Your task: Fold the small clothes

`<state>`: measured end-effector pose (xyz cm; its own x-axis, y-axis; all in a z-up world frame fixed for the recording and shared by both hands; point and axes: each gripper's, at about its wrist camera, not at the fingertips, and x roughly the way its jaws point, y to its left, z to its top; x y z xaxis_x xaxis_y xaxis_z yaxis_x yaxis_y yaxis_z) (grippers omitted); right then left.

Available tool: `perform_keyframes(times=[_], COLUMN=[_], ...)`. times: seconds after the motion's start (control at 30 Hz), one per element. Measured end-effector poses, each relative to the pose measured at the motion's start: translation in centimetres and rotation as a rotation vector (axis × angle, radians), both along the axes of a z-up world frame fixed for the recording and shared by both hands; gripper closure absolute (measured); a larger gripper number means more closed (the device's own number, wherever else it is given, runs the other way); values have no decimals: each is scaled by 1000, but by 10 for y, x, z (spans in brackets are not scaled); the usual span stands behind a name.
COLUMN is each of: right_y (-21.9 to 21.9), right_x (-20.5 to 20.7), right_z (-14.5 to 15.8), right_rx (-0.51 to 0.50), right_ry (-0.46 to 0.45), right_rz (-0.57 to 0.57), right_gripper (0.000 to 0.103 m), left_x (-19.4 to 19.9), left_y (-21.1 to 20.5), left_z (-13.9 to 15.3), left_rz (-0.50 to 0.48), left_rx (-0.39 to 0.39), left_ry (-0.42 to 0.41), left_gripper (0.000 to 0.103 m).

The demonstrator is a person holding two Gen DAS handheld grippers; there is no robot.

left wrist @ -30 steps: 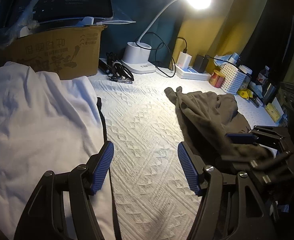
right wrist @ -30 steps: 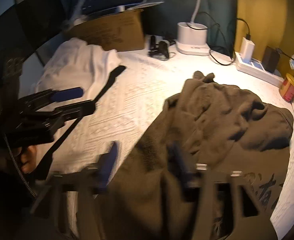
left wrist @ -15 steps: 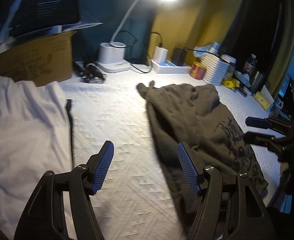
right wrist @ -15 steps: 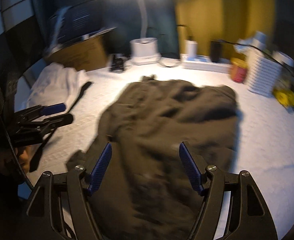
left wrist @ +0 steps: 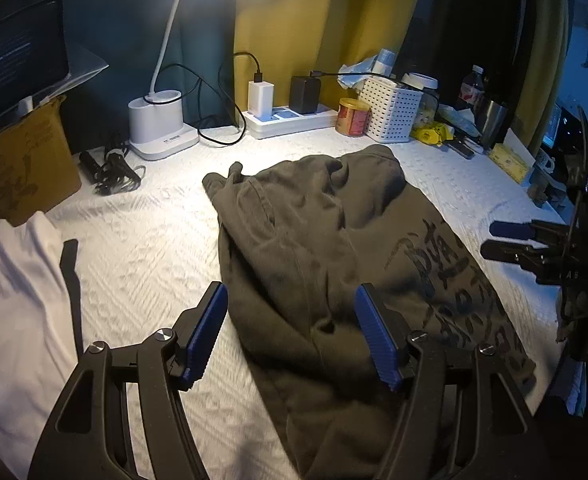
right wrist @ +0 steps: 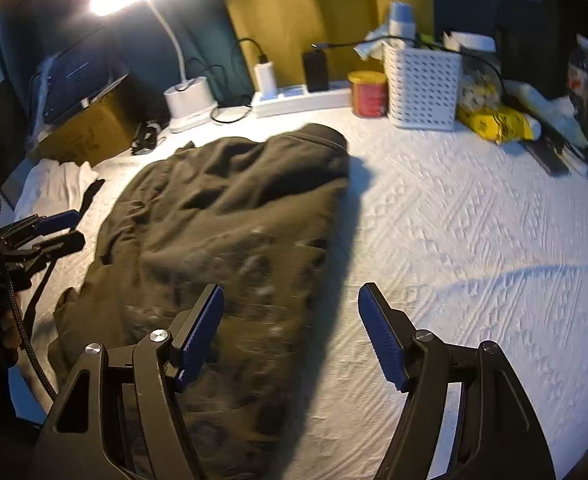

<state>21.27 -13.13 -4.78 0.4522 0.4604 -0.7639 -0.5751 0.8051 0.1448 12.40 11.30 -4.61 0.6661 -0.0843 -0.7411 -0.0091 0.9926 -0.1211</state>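
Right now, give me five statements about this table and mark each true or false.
1. The dark olive garment lies crumpled on the white bedcover. True.
2. The left gripper is clamped on the garment. False: its jaws stand open, holding nothing.
3. The right gripper is open and empty. True.
4. The red tin sits inside the white perforated basket. False: it stands beside it.
5. A white garment lies near the cardboard box. True.

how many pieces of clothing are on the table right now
2: a dark olive garment crumpled mid-table and a white garment at the left edge, partly out of frame. More could be hidden beyond it.
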Motion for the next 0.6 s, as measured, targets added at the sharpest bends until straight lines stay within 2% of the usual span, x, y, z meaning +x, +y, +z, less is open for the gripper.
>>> perform_keyframes(times=[0.2, 0.47, 0.53, 0.6], right_y=[0, 17, 21, 25], right_x=[30, 78, 88, 101], right_z=[-1, 5, 3, -1], right_rx=[2, 10, 5, 0], right_ry=[-12, -33, -33, -25], right_rz=[1, 23, 23, 19], right_gripper=[30, 30, 30, 30], left_x=[34, 86, 97, 110], left_y=[10, 19, 18, 16], left_z=[-1, -6, -8, -15], left_rz=[10, -46, -78, -111], left_rx=[38, 109, 123, 137], left_ry=[-2, -19, -25, -15], left_gripper=[37, 38, 44, 46])
